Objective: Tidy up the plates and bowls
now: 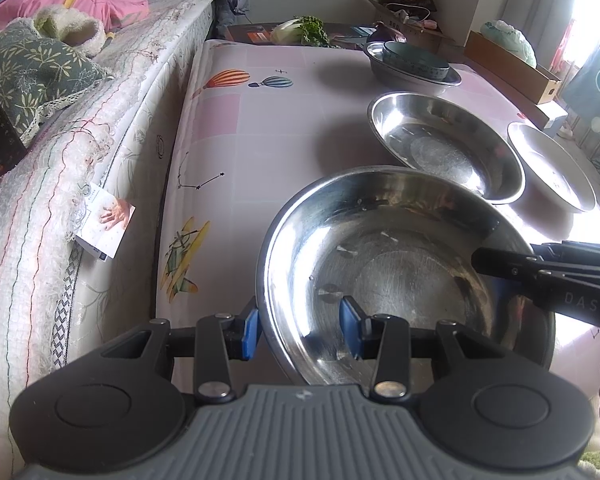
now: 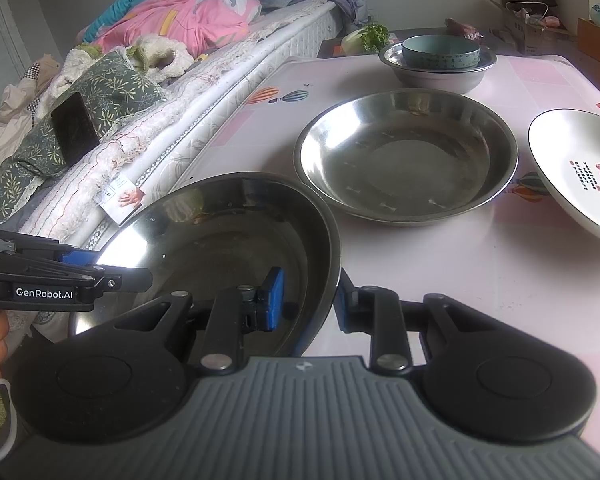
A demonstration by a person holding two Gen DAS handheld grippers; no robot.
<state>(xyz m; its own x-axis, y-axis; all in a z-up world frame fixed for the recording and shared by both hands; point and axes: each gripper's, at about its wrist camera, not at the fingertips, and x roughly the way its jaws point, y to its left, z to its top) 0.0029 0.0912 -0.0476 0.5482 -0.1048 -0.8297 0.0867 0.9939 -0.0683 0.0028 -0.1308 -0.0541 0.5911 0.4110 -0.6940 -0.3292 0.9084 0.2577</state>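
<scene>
A steel plate (image 1: 400,264) is held near the table's front, also in the right wrist view (image 2: 228,240). My left gripper (image 1: 300,330) straddles its left rim, one pad outside and one inside. My right gripper (image 2: 306,300) straddles its right rim the same way and shows in the left wrist view (image 1: 500,258). Whether the pads press the rim is unclear. A second steel plate (image 1: 444,144) (image 2: 408,160) lies behind it. A white printed plate (image 1: 552,164) (image 2: 580,176) lies to the right. At the back, a blue-green bowl (image 1: 414,58) (image 2: 440,54) sits in a steel basin (image 1: 404,74) (image 2: 436,74).
The table has a pink cloth with balloon prints (image 1: 260,128) (image 2: 480,280). A bed with quilts (image 1: 80,120) (image 2: 160,80) runs along its left edge. Vegetables (image 1: 300,30), boxes (image 1: 508,60) and bags crowd the far end.
</scene>
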